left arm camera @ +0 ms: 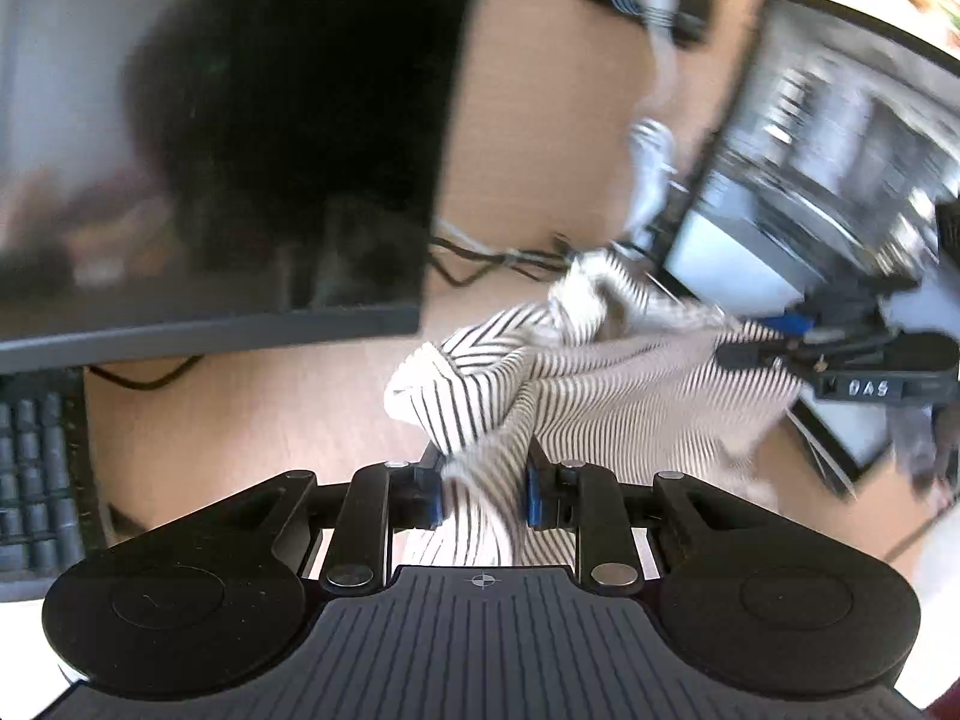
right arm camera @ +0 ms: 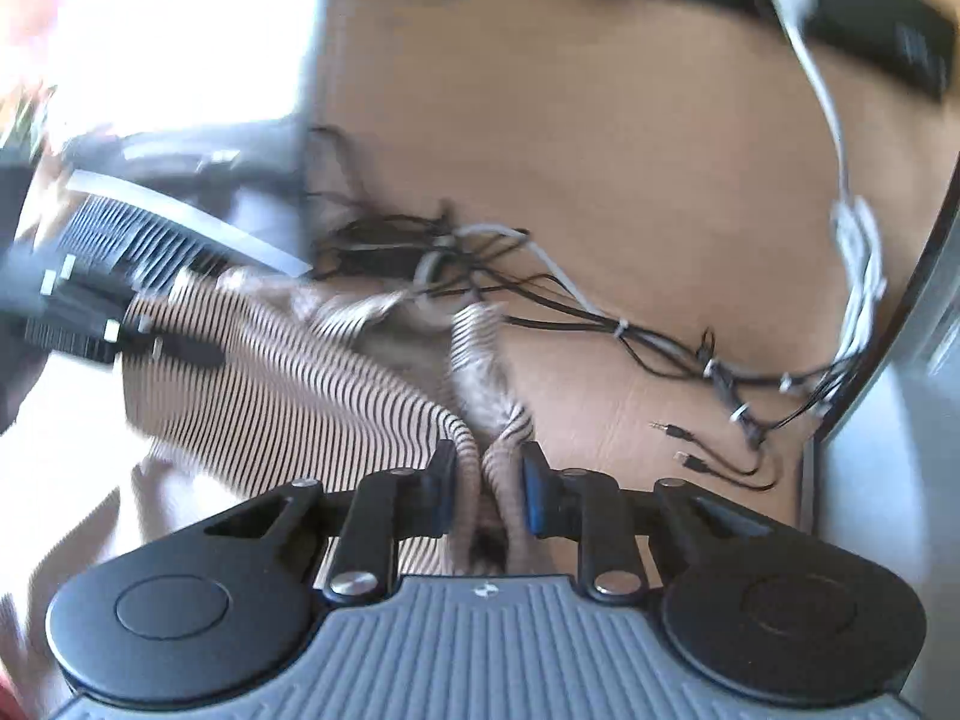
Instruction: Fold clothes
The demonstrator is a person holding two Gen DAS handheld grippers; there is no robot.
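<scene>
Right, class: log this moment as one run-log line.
left gripper: shut on striped garment | right gripper: shut on striped garment | garment bunched above desk

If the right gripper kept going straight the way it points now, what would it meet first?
The right gripper is shut on the striped shirt, so more shirt comes first. Beyond it probably the tangle of cables on the desk, though blur leaves depth unclear.

Motion blur smears both views. The striped garment (left arm camera: 600,372) loses its stripes to blur at its far folds, and its lower part is hidden behind each gripper's body. The keyboard (left arm camera: 36,480) is cut off by the left edge. The lit monitor (left arm camera: 840,150) shows unreadable content, and the 2 cable plugs (right arm camera: 678,432) are too small to identify.
</scene>
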